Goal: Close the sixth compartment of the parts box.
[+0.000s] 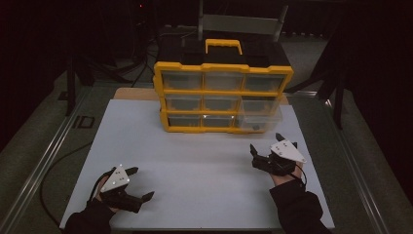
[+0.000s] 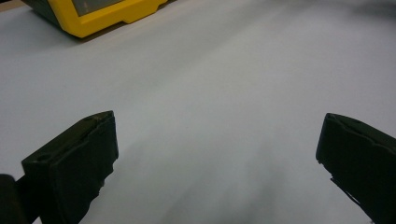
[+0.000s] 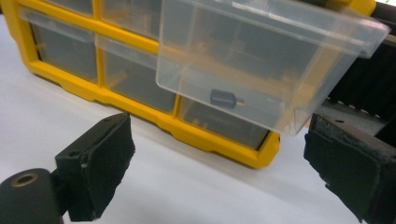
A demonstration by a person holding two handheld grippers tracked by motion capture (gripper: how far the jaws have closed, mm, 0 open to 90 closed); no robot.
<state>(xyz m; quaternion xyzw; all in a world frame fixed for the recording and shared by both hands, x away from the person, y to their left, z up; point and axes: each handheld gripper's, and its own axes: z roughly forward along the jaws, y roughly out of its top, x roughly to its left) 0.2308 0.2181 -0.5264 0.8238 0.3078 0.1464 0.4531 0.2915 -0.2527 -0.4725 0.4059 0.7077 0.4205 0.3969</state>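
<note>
Looks like a lab or workshop test bench, dim room. White board (image 1: 195,161) laid on a metal-railed table (image 1: 44,161), dark surroundings, cables (image 1: 141,68) trailing on the floor behind. Yellow parts organizer (image 1: 223,97) with clear drawers sits at the back, one drawer (image 3: 261,60) pulled out with a small component (image 3: 223,98) inside. Metal frame (image 1: 238,22) behind it. Nothing domestic.

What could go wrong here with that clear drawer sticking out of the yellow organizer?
The clear drawer is pulled far out of the yellow organizer and could tip or slide free if bumped. The small dark part inside might then spill. The right gripper, open and close in front, could knock it.
</note>
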